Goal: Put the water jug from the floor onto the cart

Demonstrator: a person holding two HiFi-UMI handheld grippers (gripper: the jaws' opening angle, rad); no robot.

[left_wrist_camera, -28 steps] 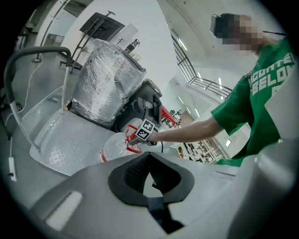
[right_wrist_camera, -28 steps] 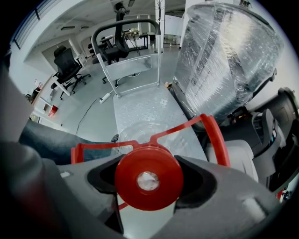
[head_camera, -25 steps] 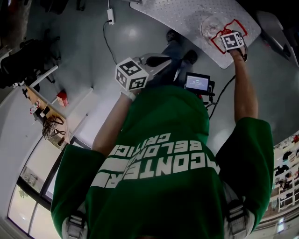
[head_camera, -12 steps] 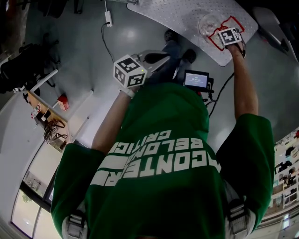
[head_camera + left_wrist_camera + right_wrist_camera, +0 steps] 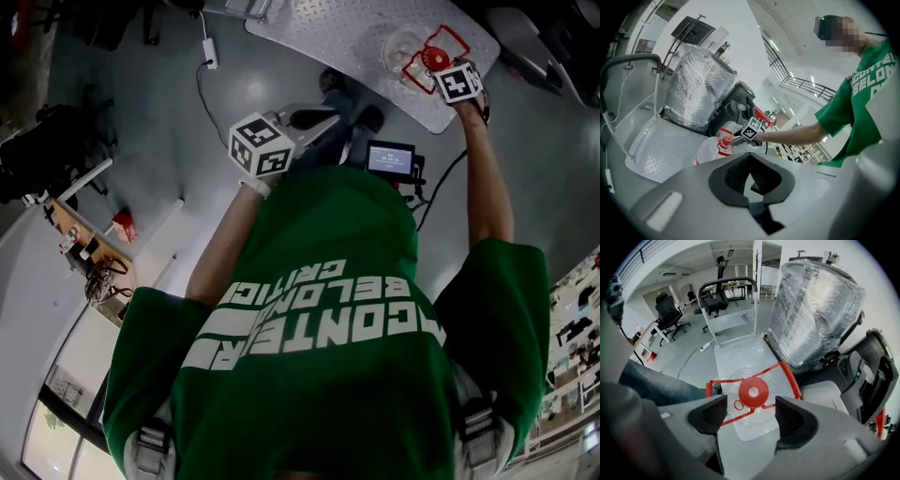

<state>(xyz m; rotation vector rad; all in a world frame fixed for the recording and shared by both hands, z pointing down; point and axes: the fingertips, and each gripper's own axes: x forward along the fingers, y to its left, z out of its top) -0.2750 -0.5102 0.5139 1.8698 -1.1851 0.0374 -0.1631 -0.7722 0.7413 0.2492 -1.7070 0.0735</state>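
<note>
Task status: water jug [image 5: 405, 45] stands upright on the cart [image 5: 337, 26], on the checker-plate deck, toward the 1 o'clock corner of the head view. It is not on the floor. Judgement: the lift and placement look done. What is left is pulling the right gripper clear, and perhaps checking that the jug sits steady, as it is near the deck's edge.

Right gripper [image 5: 441, 73]: arm stretched out to 1 o'clock, tips right at the jug's red carry handle. In the right gripper view the jaws are spread wide [image 5: 747, 413]. Red cap [image 5: 753, 392] sits dead ahead at 12 o'clock, just beyond the tips. The near bar of the red handle [image 5: 740, 417] runs across the gap between the jaws. No pinch. Cannot tell whether either pad touches the bar.

Left gripper [image 5: 334, 118]: held close to the chest, above bare floor at about 11 o'clock from the person's torso, well apart from the jug. Its own view shows the pads pressed together [image 5: 750, 187] with nothing between them. Jug [image 5: 710, 150] and right gripper [image 5: 735, 138] show beyond it at 11 o'clock.

Plastic-wrapped bundle [image 5: 815, 310] stands just beside the cart, at 2 o'clock in the right gripper view.
</note>
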